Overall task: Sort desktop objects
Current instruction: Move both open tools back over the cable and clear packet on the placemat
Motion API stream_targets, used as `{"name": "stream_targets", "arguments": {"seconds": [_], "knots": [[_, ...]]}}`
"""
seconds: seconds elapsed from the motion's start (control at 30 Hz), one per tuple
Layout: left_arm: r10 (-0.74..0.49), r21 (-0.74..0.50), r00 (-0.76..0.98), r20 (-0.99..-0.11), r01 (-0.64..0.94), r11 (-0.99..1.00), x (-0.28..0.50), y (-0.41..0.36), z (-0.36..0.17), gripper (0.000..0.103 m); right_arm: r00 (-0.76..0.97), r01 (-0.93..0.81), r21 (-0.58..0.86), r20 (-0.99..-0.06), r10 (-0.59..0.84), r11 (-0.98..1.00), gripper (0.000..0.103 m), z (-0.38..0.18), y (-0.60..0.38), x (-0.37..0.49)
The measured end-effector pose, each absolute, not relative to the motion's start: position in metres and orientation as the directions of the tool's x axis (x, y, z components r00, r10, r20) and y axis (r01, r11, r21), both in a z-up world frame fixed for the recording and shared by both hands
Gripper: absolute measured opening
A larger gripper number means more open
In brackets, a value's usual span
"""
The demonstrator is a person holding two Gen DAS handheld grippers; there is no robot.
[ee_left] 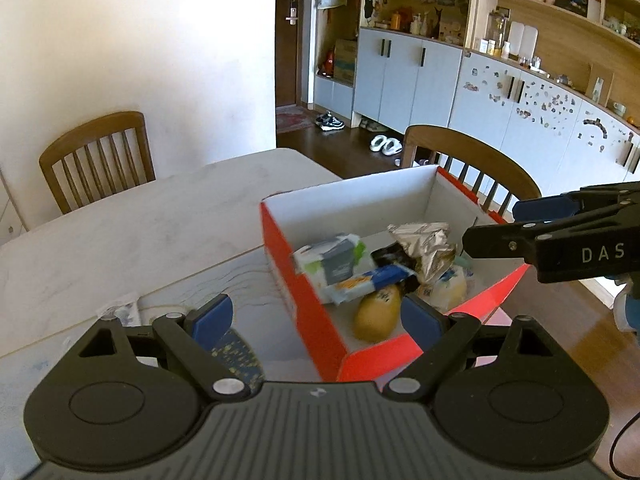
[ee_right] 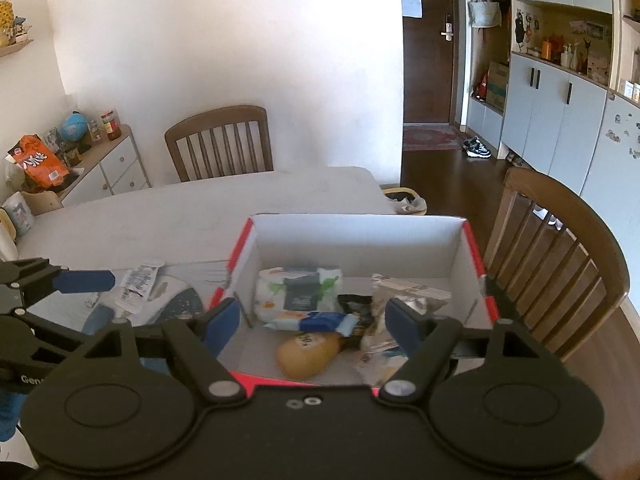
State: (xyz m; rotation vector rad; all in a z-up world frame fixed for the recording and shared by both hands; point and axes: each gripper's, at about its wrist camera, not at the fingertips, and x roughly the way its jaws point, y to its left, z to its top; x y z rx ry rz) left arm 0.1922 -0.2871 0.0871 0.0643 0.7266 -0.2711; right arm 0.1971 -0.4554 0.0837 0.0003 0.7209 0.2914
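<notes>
Your left gripper (ee_left: 318,318) tilts down, wide open, empty | right gripper (ee_right: 312,322) likewise over red box (ee_right: 362,236), holding nothing

Left wrist view: the left gripper (ee_left: 318,318), jaws wide and empty, points over the near wall of a red box (ee_left: 304,300) on a pale table (ee_left: 140,232). Inside lie a tissue pack (ee_left: 330,258), a yellow bottle (ee_left: 376,316) and a crumpled foil wrapper (ee_left: 424,246). The right gripper (ee_left: 492,226) enters from the right.

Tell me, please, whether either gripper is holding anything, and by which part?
Nothing is held: the left gripper and right gripper both stand open and empty.
</notes>
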Motion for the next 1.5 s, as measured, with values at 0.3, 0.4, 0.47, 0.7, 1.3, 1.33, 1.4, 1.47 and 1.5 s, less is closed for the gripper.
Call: {"name": "stream_targets", "arguments": {"seconds": [0.3, 0.4, 0.47, 0.7, 1.3, 1.33, 1.4, 1.47, 1.5], "knots": [[-0.205, -0.036, 0.723, -0.66, 0.242, 0.97, 0.174, -0.227, 0.089, 0.091, 0.709, -0.283, 0.107, -0.646, 0.283, 0.953, 0.083, 0.082, -0.394, 0.187], [-0.196, -0.043, 0.724, -0.661, 0.225, 0.973, 0.169, -0.206, 0.088, 0.091, 0.709, -0.287, 0.105, -0.645, 0.285, 0.952, 0.084, 0.082, -0.374, 0.186], [-0.189, -0.044, 0.725, -0.662, 0.215, 0.976, 0.167, -0.191, 0.086, 0.091, 0.706, -0.293, 0.106, -0.646, 0.29, 0.95, 0.084, 0.08, -0.361, 0.185], [-0.156, -0.044, 0.735, -0.66, 0.169, 0.985, 0.16, -0.145, 0.08, 0.091, 0.699, -0.311, 0.105, -0.648, 0.302, 0.945, 0.085, 0.072, -0.313, 0.191], [-0.057, -0.021, 0.756, -0.652, 0.057, 0.998, 0.162, -0.068, 0.046, 0.091, 0.639, -0.408, 0.096, -0.68, 0.359, 0.908, 0.087, 0.046, -0.224, 0.219], [-0.053, -0.019, 0.756, -0.652, 0.054, 0.998, 0.164, -0.064, 0.043, 0.091, 0.637, -0.413, 0.091, -0.682, 0.359, 0.906, 0.087, 0.044, -0.221, 0.221], [-0.052, -0.016, 0.758, -0.65, 0.054, 0.998, 0.169, -0.057, 0.037, 0.091, 0.634, -0.421, 0.088, -0.683, 0.362, 0.903, 0.087, 0.04, -0.215, 0.226], [-0.039, -0.004, 0.759, -0.65, 0.048, 0.999, 0.174, -0.049, 0.03, 0.091, 0.635, -0.422, 0.083, -0.684, 0.359, 0.903, 0.088, 0.037, -0.209, 0.231], [-0.036, -0.001, 0.76, -0.649, 0.047, 0.999, 0.176, -0.046, 0.027, 0.091, 0.634, -0.422, 0.083, -0.685, 0.359, 0.903, 0.089, 0.035, -0.206, 0.233]]}}
